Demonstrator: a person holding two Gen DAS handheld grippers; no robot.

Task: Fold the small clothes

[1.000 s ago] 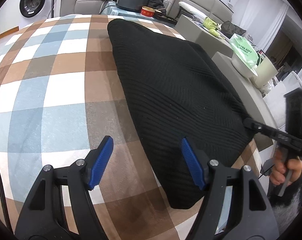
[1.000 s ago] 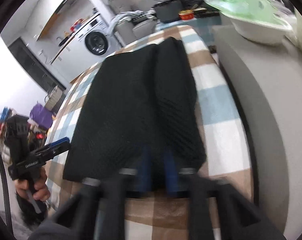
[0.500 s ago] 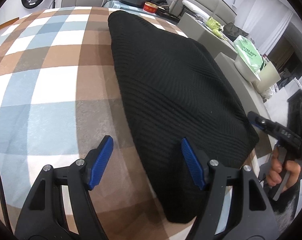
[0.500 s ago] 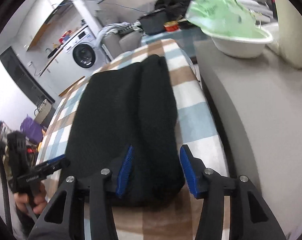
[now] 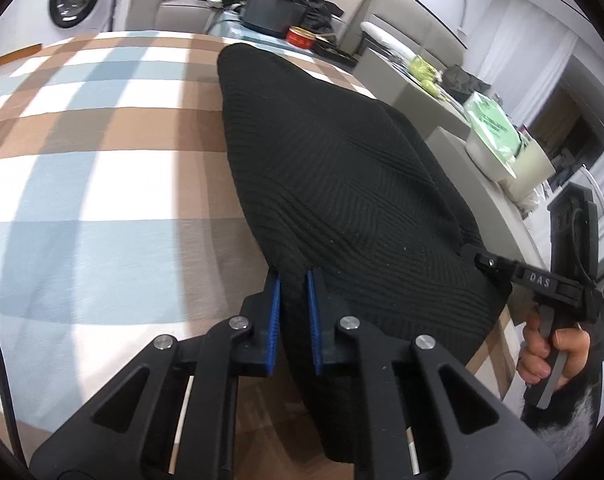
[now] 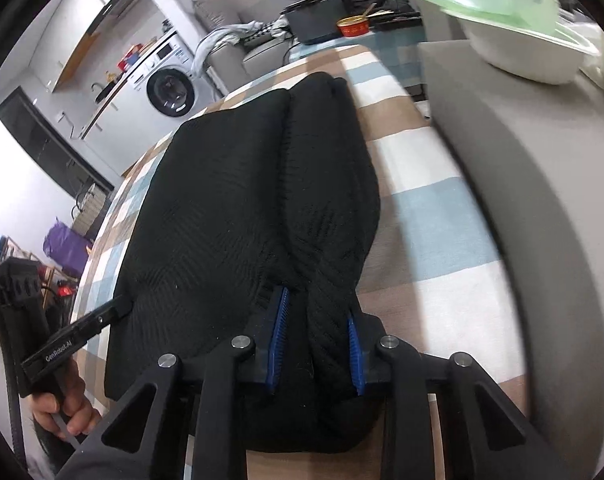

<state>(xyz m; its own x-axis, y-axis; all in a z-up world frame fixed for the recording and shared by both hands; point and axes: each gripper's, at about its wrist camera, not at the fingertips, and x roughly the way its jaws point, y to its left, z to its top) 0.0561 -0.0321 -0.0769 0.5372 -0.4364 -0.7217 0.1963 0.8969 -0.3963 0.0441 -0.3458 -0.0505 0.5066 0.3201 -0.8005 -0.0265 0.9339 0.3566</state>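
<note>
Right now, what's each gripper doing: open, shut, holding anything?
Left gripper: shut on the near edge of the black knit garment.
Right gripper: closed on the garment's near right corner.

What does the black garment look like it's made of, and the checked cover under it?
Black garment: looks like a matte ribbed knit, with fine diagonal ridges and thick soft bunching at both grips. Checked cover: seems a flat, short-textured woven or printed fabric, no sheen; exact fibre unclear.

**Checked cloth under my tongs**

Ahead of my tongs spreads a surface covered in a brown, blue and white checked cloth [image 5: 101,168]. Directly on it lies a black knitted garment [image 5: 342,184], folded lengthwise, running away from me, nearer the cloth's right edge than its left.
</note>
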